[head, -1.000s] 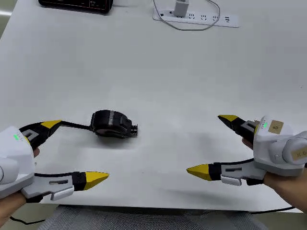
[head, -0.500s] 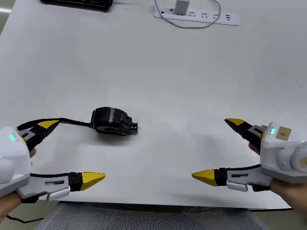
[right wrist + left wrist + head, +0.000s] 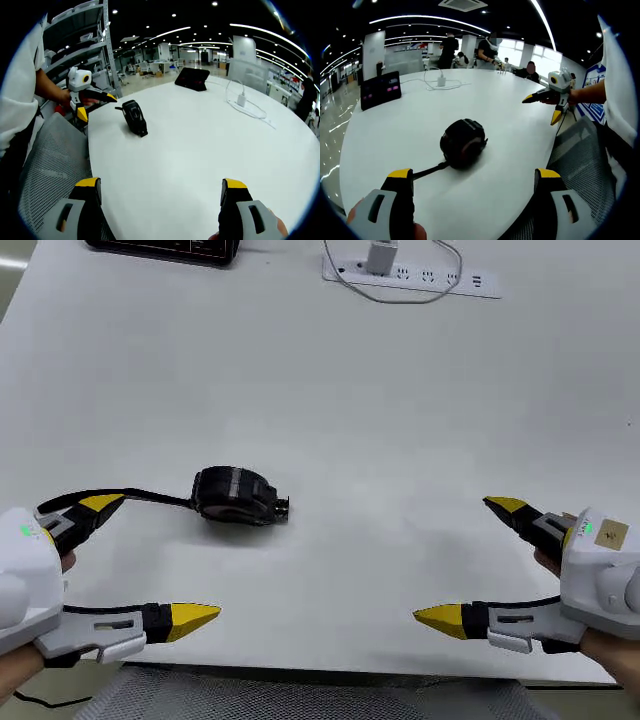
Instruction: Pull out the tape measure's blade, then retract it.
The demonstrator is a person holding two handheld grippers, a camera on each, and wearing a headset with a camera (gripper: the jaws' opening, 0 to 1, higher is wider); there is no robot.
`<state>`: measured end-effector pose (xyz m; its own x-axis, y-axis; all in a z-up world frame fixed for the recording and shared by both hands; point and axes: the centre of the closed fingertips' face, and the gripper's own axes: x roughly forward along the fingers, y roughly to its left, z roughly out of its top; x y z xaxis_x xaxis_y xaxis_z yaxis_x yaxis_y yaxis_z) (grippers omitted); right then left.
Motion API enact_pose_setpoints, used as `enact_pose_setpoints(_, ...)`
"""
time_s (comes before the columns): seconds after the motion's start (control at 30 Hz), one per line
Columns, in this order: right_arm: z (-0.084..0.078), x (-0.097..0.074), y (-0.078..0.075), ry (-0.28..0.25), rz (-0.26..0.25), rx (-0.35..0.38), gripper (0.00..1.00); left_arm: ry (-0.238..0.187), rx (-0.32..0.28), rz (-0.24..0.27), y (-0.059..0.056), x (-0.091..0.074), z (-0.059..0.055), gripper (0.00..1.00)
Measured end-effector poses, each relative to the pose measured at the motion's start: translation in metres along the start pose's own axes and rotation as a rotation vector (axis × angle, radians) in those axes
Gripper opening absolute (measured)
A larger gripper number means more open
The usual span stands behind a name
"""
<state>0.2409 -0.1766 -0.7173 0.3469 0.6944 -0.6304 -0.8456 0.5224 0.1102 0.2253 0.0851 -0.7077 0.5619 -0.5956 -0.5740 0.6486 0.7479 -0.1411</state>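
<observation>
A black tape measure (image 3: 238, 497) lies on the white table (image 3: 330, 390), its blade in and a black strap trailing left. It also appears ahead of the left gripper's jaws as the tape measure (image 3: 463, 143), and far off to the left as the tape measure (image 3: 134, 116). My left gripper (image 3: 150, 560) is open at the near left edge, its jaws apart and nothing between them, a short way left of the case. Over at the near right edge my right gripper (image 3: 485, 562) stands open and holds nothing.
A white power strip (image 3: 412, 275) with a plugged charger and cable lies at the table's far edge. A dark tablet-like device (image 3: 165, 248) sits at the far left. A mesh chair seat (image 3: 300, 698) is below the near edge.
My right gripper has drifted right and toward the near edge, away from the tape measure. The left gripper has scarcely moved, and the tape measure lies where it was.
</observation>
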Motion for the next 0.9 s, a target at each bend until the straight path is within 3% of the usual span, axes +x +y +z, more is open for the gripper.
enact_pose_setpoints(0.13,-0.0002,0.0013,0.0017,0.001,0.004,0.001,0.99,0.01,0.04,-0.001,-0.0023,-0.0001,-0.0015,0.98)
enact_pose_setpoints(0.63,-0.002,-0.0012,0.0028,0.007,0.012,0.006,0.99,0.015,0.027,-0.005,-0.0029,-0.0017,-0.0033,0.94)
enact_pose_setpoints(0.9,-0.0023,-0.0012,0.0032,0.007,0.014,0.008,0.99,0.01,0.015,-0.009,-0.003,-0.0016,-0.0027,0.97)
